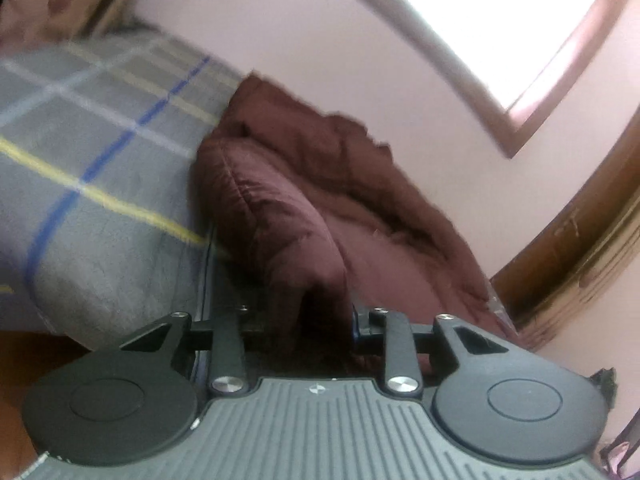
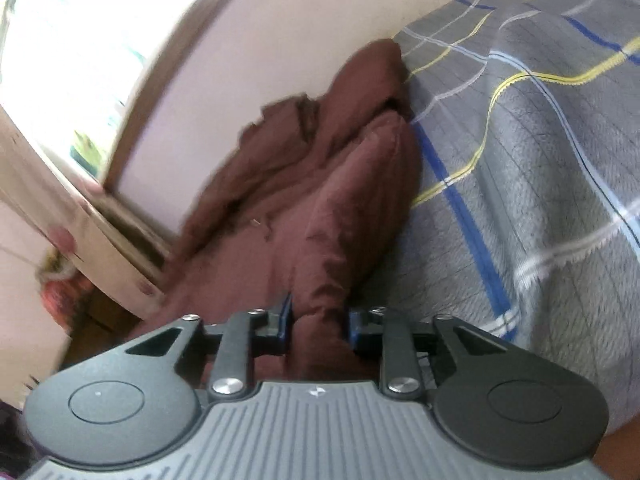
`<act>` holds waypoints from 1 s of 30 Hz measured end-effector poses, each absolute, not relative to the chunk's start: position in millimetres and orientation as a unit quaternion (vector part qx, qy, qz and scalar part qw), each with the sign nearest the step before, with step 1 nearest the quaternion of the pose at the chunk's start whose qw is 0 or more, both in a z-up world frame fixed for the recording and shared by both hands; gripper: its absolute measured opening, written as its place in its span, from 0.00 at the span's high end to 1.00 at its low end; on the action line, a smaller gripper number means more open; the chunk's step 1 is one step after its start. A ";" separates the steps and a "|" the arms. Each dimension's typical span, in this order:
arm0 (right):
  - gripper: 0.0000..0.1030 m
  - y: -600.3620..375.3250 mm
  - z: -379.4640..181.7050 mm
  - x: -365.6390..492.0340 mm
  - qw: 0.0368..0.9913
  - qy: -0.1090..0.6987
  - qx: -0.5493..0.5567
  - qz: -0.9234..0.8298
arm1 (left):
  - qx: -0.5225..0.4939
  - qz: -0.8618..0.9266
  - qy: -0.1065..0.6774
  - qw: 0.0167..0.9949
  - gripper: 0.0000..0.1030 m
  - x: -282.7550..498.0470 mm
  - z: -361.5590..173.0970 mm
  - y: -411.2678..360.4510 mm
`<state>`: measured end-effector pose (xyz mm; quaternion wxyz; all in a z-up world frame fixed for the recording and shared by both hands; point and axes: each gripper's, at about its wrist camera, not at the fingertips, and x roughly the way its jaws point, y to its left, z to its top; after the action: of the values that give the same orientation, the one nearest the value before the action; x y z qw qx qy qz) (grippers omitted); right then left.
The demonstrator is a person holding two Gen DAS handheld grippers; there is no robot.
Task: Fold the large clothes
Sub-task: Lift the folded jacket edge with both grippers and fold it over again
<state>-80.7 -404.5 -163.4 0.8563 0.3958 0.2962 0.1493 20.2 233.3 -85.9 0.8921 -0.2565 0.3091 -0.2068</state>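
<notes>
**Both claws clamped on the maroon garment**

Claws first: the left claw (image 1: 320, 326) and the right claw (image 2: 318, 326) each pinch a bunched fold of the maroon garment (image 1: 320, 208) between narrow jaws. Largest in view is the bed, covered by a grey plaid bedspread (image 2: 540, 160) with blue, yellow and white lines. A pale pink wall (image 1: 320, 32) runs behind it, with a bright window (image 1: 500, 20) set in a brown frame. The maroon garment (image 2: 312, 184) lies crumpled along the edge of the bedspread (image 1: 88, 152), against the wall, its near end rising into both claws. Blue pads (image 2: 286, 316) on the right claw's fingers press the cloth from either side
</notes>
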 end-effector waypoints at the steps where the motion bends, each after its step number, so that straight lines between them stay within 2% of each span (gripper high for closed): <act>1: 0.76 -405.3 -159.9 -84.9 0.850 0.287 0.412 0.159 | -0.274 -0.211 0.300 0.889 0.70 15.7 -79.9 238.9; 4: 0.76 -404.9 -145.4 -98.6 0.829 0.264 0.455 0.189 | -0.304 -0.211 0.263 0.891 0.70 4.4 -57.9 252.3; 6: 0.76 -402.5 -135.5 -105.3 0.814 0.241 0.484 0.213 | -0.312 -0.218 0.232 0.895 0.79 0.1 -39.9 255.3; 7: 0.76 -401.2 -129.9 -106.6 0.807 0.227 0.498 0.224 | -0.310 -0.220 0.216 0.899 0.81 -2.3 -30.1 253.5; 10: 0.76 -398.2 -115.9 -98.7 0.793 0.194 0.523 0.245 | -0.263 -0.233 0.181 0.919 0.81 -1.9 -8.0 238.5; 13: 0.76 -395.0 -108.4 -80.1 0.805 0.198 0.504 0.244 | -0.250 -0.248 0.178 0.919 0.82 0.6 -1.3 234.8; 15: 0.76 -394.4 -109.0 -76.3 0.812 0.218 0.487 0.236 | -0.244 -0.244 0.197 0.918 0.72 3.4 -3.1 239.2; 16: 0.76 -394.4 -109.3 -78.4 0.818 0.225 0.477 0.231 | -0.242 -0.241 0.209 0.916 0.52 4.9 -6.2 244.0; 17: 0.76 -394.5 -110.1 -81.3 0.824 0.230 0.467 0.224 | -0.238 -0.229 0.218 0.918 0.28 6.4 -9.6 249.6; 19: 0.74 -394.9 -113.9 -87.5 0.831 0.245 0.452 0.211 | -0.221 -0.193 0.233 0.927 0.05 9.6 -16.4 263.7; 21: 0.72 -396.1 -117.2 -92.5 0.836 0.257 0.443 0.196 | -0.230 -0.167 0.246 0.927 0.02 15.2 -26.4 280.4; 22: 0.68 -394.9 -118.3 -94.4 0.842 0.264 0.431 0.188 | -0.236 -0.172 0.262 0.920 0.00 20.2 -33.1 288.9; 23: 0.56 -393.2 -119.6 -96.0 0.846 0.274 0.421 0.180 | -0.238 -0.170 0.283 0.914 0.01 26.2 -39.9 294.1; 24: 0.35 -390.9 -122.0 -97.2 0.847 0.281 0.416 0.174 | -0.241 -0.162 0.304 0.907 0.01 31.5 -50.3 297.8; 26: 0.11 -384.9 -130.3 -96.5 0.843 0.291 0.416 0.179 | -0.255 -0.171 0.328 0.893 0.01 35.7 -69.0 299.7; 30: 0.10 -373.8 -143.2 -90.3 0.844 0.310 0.405 0.168 | -0.244 -0.228 0.363 0.870 0.02 48.8 -96.1 284.4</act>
<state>-90.3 -373.8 -143.2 0.8435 0.4051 0.3100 0.1680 48.8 284.4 -96.1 0.8698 -0.2445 0.3631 -0.2276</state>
